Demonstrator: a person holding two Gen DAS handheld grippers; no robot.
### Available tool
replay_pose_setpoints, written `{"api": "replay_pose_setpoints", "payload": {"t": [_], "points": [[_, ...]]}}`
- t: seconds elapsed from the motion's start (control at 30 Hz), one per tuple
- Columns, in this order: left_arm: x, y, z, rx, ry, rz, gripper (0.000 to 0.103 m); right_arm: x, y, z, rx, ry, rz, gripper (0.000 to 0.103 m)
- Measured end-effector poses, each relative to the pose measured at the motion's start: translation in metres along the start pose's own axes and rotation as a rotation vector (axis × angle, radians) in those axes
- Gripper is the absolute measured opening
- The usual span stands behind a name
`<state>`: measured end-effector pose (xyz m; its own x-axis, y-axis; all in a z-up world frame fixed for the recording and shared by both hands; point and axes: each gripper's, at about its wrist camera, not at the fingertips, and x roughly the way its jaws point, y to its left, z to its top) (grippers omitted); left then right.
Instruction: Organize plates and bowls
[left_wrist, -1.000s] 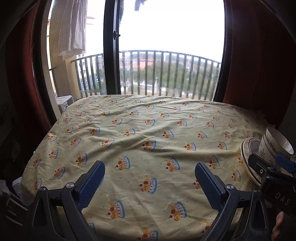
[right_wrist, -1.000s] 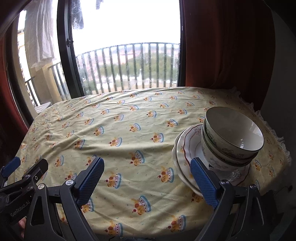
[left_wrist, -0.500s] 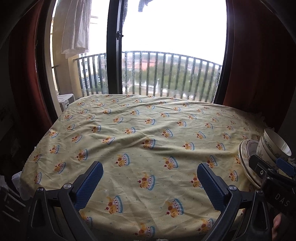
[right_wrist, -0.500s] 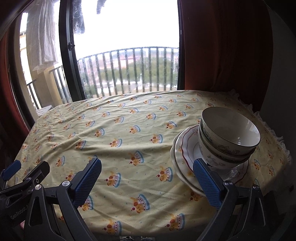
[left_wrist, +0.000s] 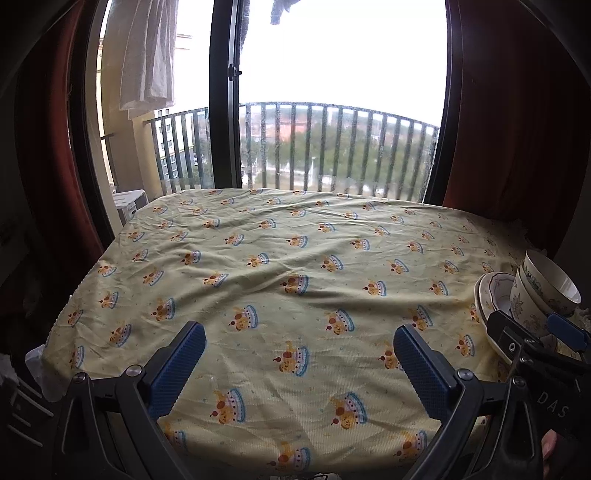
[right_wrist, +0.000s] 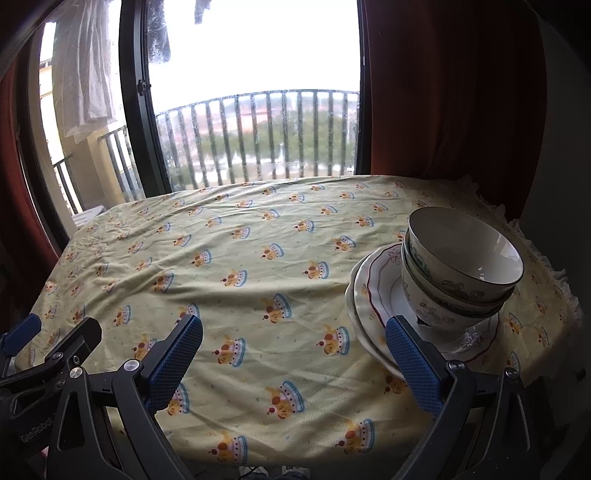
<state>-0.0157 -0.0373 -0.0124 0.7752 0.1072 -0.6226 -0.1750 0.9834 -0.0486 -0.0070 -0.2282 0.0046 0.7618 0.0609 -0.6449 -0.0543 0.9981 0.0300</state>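
Both the left gripper (left_wrist: 299, 354) and the right gripper (right_wrist: 293, 350) hang with jaws wide apart, holding nothing. The nested bowls (right_wrist: 461, 269) on stacked plates (right_wrist: 376, 295) sit just beyond the right gripper's right-hand jaw, probably stacked to save desk (right_wrist: 240, 258) room.

Plate stack (right_wrist: 373, 295): near rim hidden behind right tool (right_wrist: 293, 345) pad. Lower bowl (right_wrist: 436, 314): mostly masked by upper bowl (right_wrist: 465, 254); count of nested bowls unclear. Surface (left_wrist: 295, 258): near edge concealed by tool frames.
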Motion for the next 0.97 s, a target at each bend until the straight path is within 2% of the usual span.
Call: {"api": "replay_pose_setpoints", "payload": {"t": [0.23, 0.5, 0.97], "points": [[0.001, 0.001, 0.001, -0.005, 0.020, 0.008, 0.103, -0.001, 0.000, -0.001, -0.003, 0.000, -0.005, 0.101], [-0.001, 0.008, 0.002, -0.042, 0.003, 0.017, 0.103, -0.009, 0.004, -0.001, -0.032, -0.012, -0.014, 0.101], [-0.002, 0.008, 0.004, -0.012, 0.006, 0.012, 0.103, -0.014, 0.000, 0.004, 0.003, -0.019, -0.017, 0.101]]}}
